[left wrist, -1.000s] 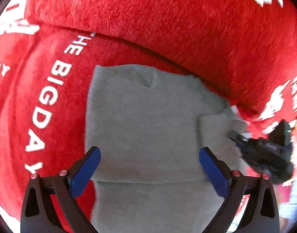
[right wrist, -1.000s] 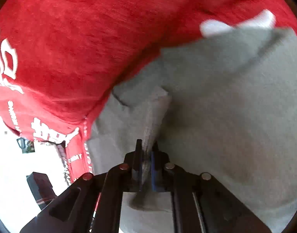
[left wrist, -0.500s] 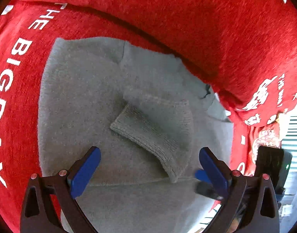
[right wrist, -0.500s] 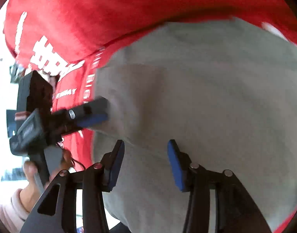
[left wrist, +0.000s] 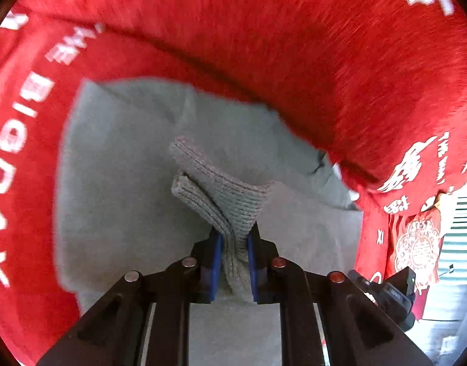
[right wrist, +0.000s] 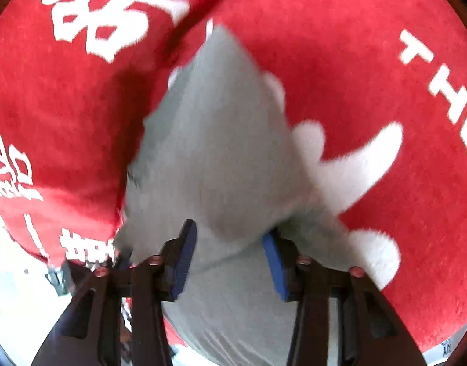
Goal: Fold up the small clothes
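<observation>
A small grey knit sweater [left wrist: 117, 183] lies on a red blanket with white lettering [left wrist: 325, 61]. My left gripper [left wrist: 233, 238] is shut on the ribbed cuff of the sweater's sleeve [left wrist: 221, 189] and holds it bunched above the sweater's body. In the right wrist view the sweater [right wrist: 209, 152] fills the centre. My right gripper [right wrist: 230, 244] is open, its blue pads [right wrist: 184, 253] apart over the grey fabric and holding nothing.
The red blanket [right wrist: 371, 97] covers the whole surface and rises in a fold behind the sweater. The right gripper's dark body [left wrist: 386, 296] shows at the lower right of the left wrist view, next to hanging red cloth and a bright floor.
My left gripper went from wide open to shut on the sleeve cuff. My right gripper let go of the fabric, opened wider and moved over the sweater's edge.
</observation>
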Available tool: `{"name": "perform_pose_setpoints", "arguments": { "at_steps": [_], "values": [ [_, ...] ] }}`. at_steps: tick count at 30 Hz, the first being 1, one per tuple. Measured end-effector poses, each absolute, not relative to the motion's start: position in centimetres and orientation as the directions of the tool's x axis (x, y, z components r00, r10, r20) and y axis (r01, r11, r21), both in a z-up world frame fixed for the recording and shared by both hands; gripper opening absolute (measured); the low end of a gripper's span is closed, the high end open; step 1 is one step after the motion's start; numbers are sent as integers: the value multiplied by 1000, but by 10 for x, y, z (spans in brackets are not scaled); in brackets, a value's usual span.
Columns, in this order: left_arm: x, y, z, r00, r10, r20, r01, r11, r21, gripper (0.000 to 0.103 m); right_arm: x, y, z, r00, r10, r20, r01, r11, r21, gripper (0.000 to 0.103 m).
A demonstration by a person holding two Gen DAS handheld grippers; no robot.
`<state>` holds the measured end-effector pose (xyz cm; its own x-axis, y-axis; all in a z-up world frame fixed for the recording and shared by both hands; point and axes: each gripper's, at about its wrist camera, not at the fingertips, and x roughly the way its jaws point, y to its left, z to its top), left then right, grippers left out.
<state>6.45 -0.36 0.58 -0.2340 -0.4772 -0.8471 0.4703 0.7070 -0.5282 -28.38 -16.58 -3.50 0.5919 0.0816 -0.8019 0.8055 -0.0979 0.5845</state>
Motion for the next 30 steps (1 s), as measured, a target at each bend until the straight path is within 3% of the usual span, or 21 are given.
{"name": "perform_pose_setpoints", "arguments": {
  "at_steps": [6, 8, 10, 13, 15, 18, 21, 23, 25, 27, 28, 29, 30],
  "values": [
    [52, 16, -5, -222, -369, -903, 535, 728, -429, 17, -288, -171, -48, 574, 109, -811, 819, -92, 567, 16],
    [48, 16, -4, -209, -361, -909, 553, 723, -414, 17, -292, -174, -42, 569, 113, -815, 823, -93, 561, 16],
    [46, 9, 2, -189, -370, -909, 572, 711, -409, 17, -282, -177, -35, 550, 118, -827, 835, -43, 549, 8],
    [46, -1, 7, -176, -386, -905, 600, 687, -410, 18, -286, -184, -22, 554, 73, -829, 831, 15, 557, 7],
    [45, -3, 6, -150, -337, -929, 614, 705, -355, 27, -309, -187, -33, 582, 62, -811, 812, -78, 578, 7],
    [52, 15, 9, -78, -279, -957, 609, 747, -267, 27, -340, -186, -52, 654, 36, -756, 742, -225, 631, 5],
    [64, 41, 7, -107, -269, -957, 566, 775, -281, 27, -342, -184, -55, 684, 43, -728, 712, -256, 654, 10],
    [67, 45, 6, -108, -262, -959, 558, 782, -277, 27, -337, -184, -51, 671, 62, -739, 729, -232, 643, 19],
    [71, 43, 8, -105, -275, -956, 558, 779, -286, 27, -324, -177, -44, 677, 87, -731, 730, -208, 651, 44],
    [72, 40, 11, -108, -282, -953, 569, 769, -292, 28, -301, -160, -31, 709, 135, -692, 705, -152, 693, 46],
    [71, 38, 11, -102, -277, -955, 580, 764, -284, 36, -295, -152, -27, 723, 159, -672, 690, -140, 710, 46],
    [69, 35, 11, -90, -262, -961, 591, 762, -263, 71, -272, -137, -25, 747, 219, -628, 660, -124, 741, 46],
    [68, 35, 13, -62, -250, -966, 599, 765, -236, 91, -251, -125, -26, 756, 269, -597, 639, -109, 761, 46]
  ]
}}
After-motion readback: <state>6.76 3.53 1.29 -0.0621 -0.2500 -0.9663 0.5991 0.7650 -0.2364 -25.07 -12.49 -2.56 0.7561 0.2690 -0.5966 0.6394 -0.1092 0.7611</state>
